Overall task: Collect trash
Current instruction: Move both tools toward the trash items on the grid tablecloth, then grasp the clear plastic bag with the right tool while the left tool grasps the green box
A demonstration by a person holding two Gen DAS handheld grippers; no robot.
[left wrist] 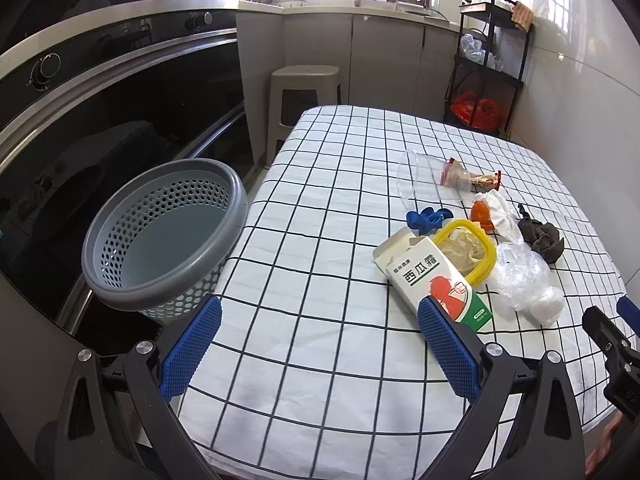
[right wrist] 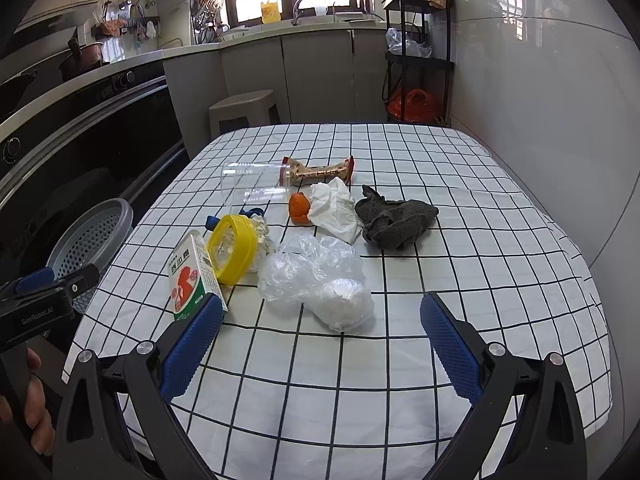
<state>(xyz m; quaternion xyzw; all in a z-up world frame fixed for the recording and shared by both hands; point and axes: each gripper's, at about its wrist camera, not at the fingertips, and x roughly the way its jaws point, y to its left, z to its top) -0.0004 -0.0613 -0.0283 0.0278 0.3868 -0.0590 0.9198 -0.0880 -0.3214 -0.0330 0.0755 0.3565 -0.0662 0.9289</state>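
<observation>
Both the left gripper [left wrist: 320, 346] and the right gripper [right wrist: 320, 344] hover over the checked tablecloth [right wrist: 400, 360] with jaws spread wide, holding nothing. The trash lies mid-table: medicine box [right wrist: 190, 278], crumpled plastic bag [right wrist: 316, 280], tissue [right wrist: 334, 210]. The perforated grey wastebasket [left wrist: 164, 236] stands just off the table's left edge.

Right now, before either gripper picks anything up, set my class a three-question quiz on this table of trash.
1. True or false: the grey basket already holds trash.
2. Which lies nearest the right gripper? A) crumpled plastic bag B) clear cup C) dark rag
3. Fill in: the white carton leans against a container with a ____ rim.

Key: 1 false, it is empty. 2 A. 3 yellow.
</observation>
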